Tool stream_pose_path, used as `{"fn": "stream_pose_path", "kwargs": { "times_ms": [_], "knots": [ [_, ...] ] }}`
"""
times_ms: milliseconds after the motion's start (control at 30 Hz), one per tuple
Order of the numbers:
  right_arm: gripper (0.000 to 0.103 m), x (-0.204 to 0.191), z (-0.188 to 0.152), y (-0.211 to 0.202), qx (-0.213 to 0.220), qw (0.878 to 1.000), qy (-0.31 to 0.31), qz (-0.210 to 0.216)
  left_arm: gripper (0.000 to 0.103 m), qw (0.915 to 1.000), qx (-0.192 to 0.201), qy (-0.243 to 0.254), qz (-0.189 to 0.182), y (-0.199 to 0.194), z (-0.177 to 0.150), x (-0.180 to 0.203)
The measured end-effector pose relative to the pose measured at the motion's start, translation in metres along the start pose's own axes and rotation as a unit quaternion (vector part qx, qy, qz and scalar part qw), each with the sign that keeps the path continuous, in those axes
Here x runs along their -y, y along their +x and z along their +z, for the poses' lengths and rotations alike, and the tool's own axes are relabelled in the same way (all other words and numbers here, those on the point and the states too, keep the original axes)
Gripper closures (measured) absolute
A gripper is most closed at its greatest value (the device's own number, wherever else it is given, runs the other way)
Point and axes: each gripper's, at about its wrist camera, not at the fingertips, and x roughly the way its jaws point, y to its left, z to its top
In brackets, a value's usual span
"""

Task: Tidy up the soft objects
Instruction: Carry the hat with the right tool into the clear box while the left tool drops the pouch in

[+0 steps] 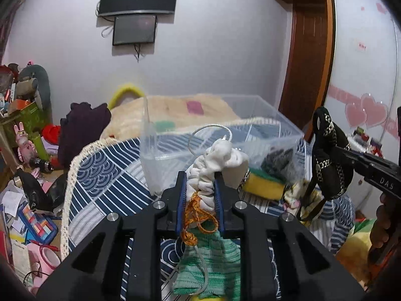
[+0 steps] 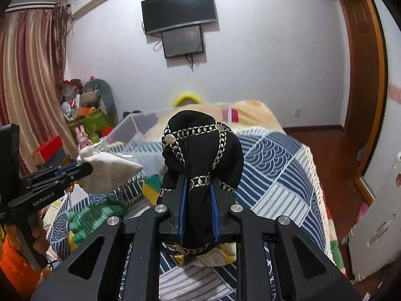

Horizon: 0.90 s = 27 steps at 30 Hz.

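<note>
My left gripper (image 1: 199, 188) is shut on a white drawstring pouch (image 1: 220, 160) with an orange cord, held above the bed in front of a clear plastic bin (image 1: 175, 135). The pouch also shows in the right wrist view (image 2: 110, 170). My right gripper (image 2: 198, 190) is shut on a black cloth item with gold trim (image 2: 203, 150), lifted above the bed; it also shows at the right of the left wrist view (image 1: 328, 155). A green knitted cloth (image 1: 213, 260) lies on the bed under my left gripper.
A yellow and green sponge (image 1: 263, 185) and a dark fuzzy item (image 1: 278, 160) lie by the bin. The blue patterned bedspread (image 2: 275, 165) covers the bed. Clutter, boxes and toys (image 1: 25, 130) fill the floor at left. A wooden door frame (image 1: 308, 50) stands at right.
</note>
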Motion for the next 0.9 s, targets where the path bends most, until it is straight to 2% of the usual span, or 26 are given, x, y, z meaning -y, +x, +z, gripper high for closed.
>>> {"fn": "stream_pose_path", "kwargs": {
  "times_ms": [267,633,900],
  "knots": [
    [0.088,-0.006,0.025,-0.002,0.037,0.999,-0.014,-0.001,0.083,0.9989,0.045,-0.016,-0.001,-0.023,0.025,-0.007],
    [0.088,-0.016,0.070,0.021,0.079,0.996,-0.026,-0.019,0.083,0.9959,0.086,-0.026,0.011,-0.023,0.056,-0.013],
    [0.088,-0.022,0.081,0.053,0.064,0.996,-0.042,-0.036,0.083,0.9958,0.084,-0.025,0.026,0.003,0.070,-0.017]
  ]
}}
